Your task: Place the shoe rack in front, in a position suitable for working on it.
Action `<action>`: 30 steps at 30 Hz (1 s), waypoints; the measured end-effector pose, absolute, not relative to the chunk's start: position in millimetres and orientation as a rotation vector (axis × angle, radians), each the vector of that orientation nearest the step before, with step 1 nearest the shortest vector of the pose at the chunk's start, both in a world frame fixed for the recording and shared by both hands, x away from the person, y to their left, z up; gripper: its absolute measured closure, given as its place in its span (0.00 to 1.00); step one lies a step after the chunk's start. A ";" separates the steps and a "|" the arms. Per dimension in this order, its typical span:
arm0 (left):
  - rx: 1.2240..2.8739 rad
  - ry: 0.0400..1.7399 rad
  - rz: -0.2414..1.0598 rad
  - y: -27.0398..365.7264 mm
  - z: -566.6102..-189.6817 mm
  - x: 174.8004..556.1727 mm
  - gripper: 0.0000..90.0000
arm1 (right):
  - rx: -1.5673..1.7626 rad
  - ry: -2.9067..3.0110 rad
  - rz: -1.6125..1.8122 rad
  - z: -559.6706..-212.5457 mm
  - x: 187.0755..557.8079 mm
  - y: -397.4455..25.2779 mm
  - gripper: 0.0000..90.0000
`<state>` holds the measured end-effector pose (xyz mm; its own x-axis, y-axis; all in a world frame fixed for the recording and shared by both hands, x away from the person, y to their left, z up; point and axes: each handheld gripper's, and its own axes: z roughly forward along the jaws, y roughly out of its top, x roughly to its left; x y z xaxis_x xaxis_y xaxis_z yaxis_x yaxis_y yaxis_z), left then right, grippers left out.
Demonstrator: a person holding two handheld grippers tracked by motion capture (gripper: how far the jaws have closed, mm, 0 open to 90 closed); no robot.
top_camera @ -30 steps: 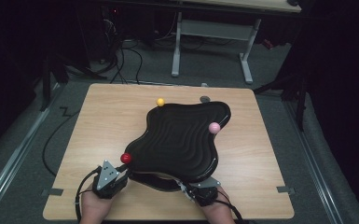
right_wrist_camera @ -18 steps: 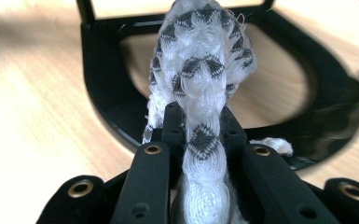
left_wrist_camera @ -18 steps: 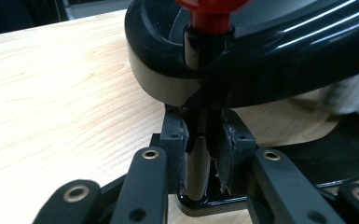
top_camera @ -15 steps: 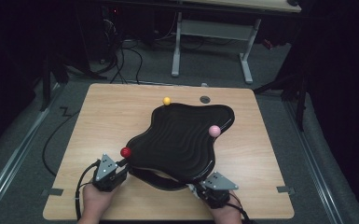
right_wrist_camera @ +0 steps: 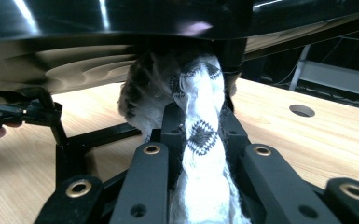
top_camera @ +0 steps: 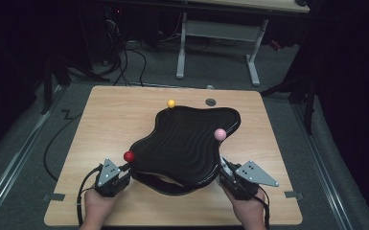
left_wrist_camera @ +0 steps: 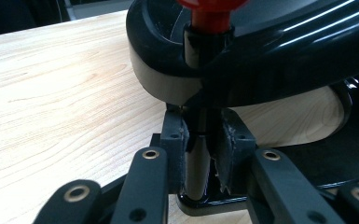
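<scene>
Left hand enters from the near edge of the tabletop, wrist low, holding the left tongs aimed forward and to the right. In the left gripper view these tongs are clamped on a pale upright post that rises to a red ball at the near-left lobe of the black tray.

The tray is a wavy, ribbed, glossy slab with rounded lobes. Its long axis runs from near left to far right. It sits raised above a dark base near the tabletop's middle, near edge overhanging the base. A yellow ball stands at its far edge, a pink ball at its right side.

Right hand comes in from the near edge, its tongs pointing forward and slightly left at the tray's near-right edge. In the right gripper view these tongs are closed on a white patterned cloth under the tray.

Hidden: the cloth's far end is lost in shadow beneath the tray; the posts under the yellow and pink balls cannot be made out.
</scene>
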<state>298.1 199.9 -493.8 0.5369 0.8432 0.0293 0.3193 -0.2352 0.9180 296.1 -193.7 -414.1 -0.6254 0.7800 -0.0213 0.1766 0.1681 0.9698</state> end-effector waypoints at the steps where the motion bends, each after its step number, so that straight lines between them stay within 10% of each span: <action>1: 1.799 0.964 0.673 200.1 -493.9 297.6 0.83 | 0.900 1.917 1.478 -414.3 296.8 -194.2 0.86; 21: 1.801 0.965 0.669 200.4 -493.6 297.1 0.83 | 1.095 2.232 1.171 -500.0 318.1 -188.9 0.86; 30: 1.801 0.961 0.670 200.5 -493.7 297.3 0.83 | 1.063 2.179 1.221 -486.1 313.7 -191.6 0.86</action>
